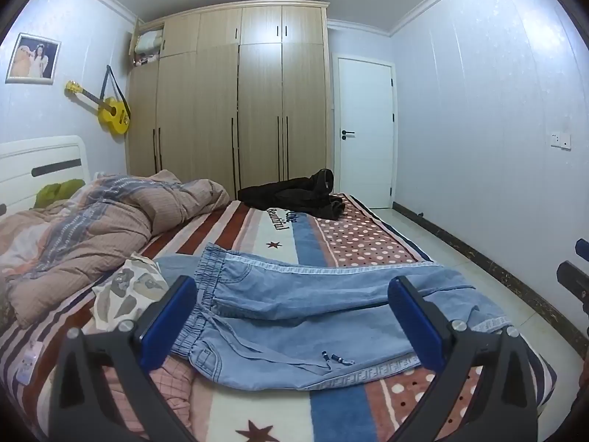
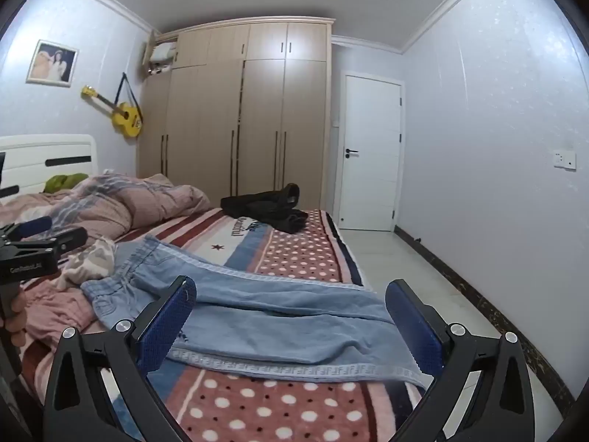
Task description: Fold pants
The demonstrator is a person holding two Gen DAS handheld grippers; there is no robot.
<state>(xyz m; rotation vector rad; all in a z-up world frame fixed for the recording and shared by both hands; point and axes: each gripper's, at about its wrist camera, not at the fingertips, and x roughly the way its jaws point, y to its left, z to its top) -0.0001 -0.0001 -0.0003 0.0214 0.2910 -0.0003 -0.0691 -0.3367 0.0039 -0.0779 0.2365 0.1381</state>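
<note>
**Both grippers spread wide above the jeans on the bed**

The left gripper hangs over the waistband half of the pants, its two blue-padded fingers set far apart and holding nothing. The cloth shows plainly in the wide gap between them. The right gripper is likewise spread wide and empty, poised over the leg half of the same pants. In the right wrist view the left gripper appears at the left edge, with a hand wrapped round its handle.

The pants are light blue denim, lying flat across the near end of the bed with the elastic waistband toward the headboard side and the legs reaching to the bed's edge by the floor. The two legs lie partly one over the other. A patterned band runs down the side seam, and a drawstring rests on the fabric.

Under them is a blanket of stripes, stars and polka dots. Just beside the waistband lies a small patterned cloth. Farther off, a pink quilt is bunched near the white headboard, and a dark garment lies at the far end. Beyond stand a wooden wardrobe, a white door and a yellow guitar on the wall.
</note>
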